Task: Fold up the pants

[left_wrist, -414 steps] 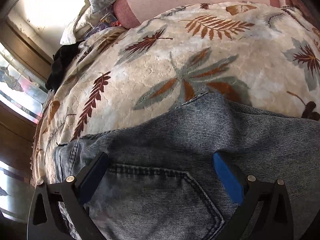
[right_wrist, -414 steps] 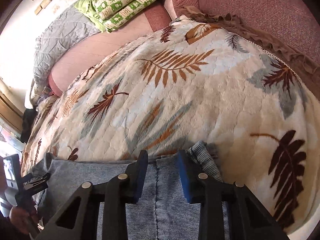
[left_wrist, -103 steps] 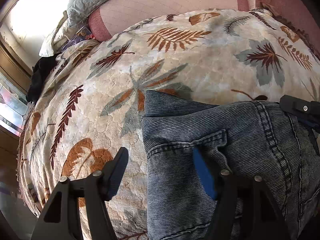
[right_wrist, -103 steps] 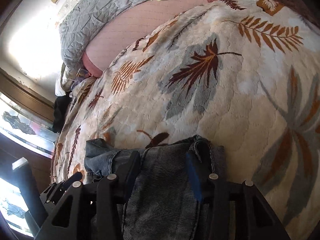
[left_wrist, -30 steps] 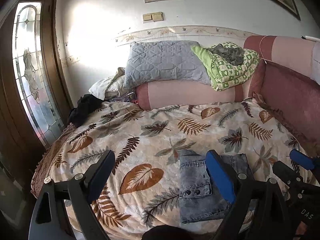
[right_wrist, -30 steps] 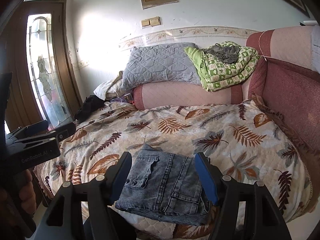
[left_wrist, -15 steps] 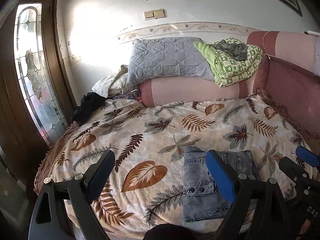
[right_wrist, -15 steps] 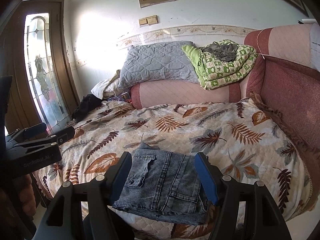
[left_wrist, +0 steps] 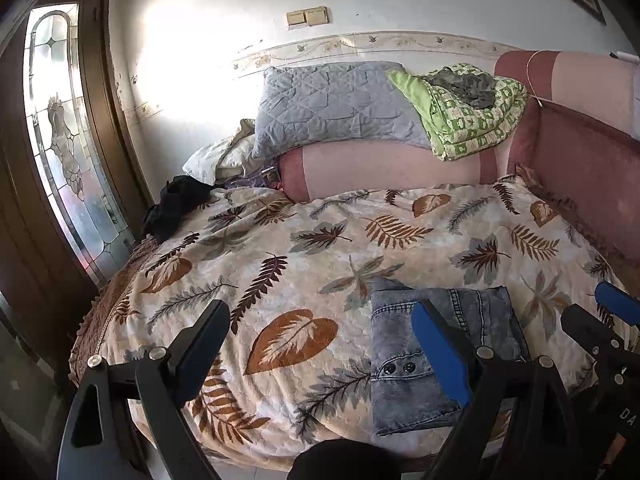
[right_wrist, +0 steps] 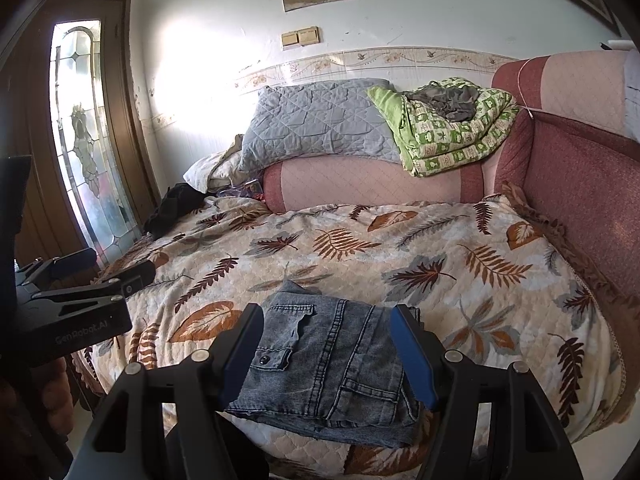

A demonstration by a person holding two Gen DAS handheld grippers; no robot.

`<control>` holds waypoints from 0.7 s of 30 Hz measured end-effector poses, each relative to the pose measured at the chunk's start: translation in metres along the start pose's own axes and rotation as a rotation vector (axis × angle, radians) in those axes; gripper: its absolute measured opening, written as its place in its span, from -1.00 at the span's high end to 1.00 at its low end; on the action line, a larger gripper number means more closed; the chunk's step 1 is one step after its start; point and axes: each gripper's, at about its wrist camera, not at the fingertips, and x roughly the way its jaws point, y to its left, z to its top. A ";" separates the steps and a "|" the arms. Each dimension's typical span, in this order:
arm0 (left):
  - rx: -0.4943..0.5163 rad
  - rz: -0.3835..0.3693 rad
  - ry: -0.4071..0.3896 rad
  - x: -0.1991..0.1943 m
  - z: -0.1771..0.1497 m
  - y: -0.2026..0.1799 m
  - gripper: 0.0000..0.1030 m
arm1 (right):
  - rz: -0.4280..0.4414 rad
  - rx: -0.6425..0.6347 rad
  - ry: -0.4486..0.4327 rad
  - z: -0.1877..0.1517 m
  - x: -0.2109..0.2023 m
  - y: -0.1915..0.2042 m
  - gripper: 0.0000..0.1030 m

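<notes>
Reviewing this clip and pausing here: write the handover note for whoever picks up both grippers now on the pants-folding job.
Left gripper: open, empty, held above the bedspread, clear of the cloth.
Right gripper: open, empty, held above the jeans, not touching them.
The jeans lie as a compact folded bundle near the front edge of the bed, waistband buttons showing, layers stacked.
Done: folding looks finished and released.
Left: probably nothing, perhaps square up the slightly uneven front edges.
</notes>
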 end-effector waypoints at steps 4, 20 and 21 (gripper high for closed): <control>-0.004 0.004 0.006 0.001 -0.001 0.001 -0.79 | 0.003 -0.005 0.010 -0.002 0.002 0.003 -0.34; 0.001 0.006 0.039 0.008 -0.005 0.002 -0.79 | 0.014 -0.018 0.049 -0.010 0.012 0.009 -0.34; 0.003 0.008 0.037 0.008 -0.005 0.003 -0.79 | 0.015 -0.018 0.048 -0.010 0.012 0.009 -0.34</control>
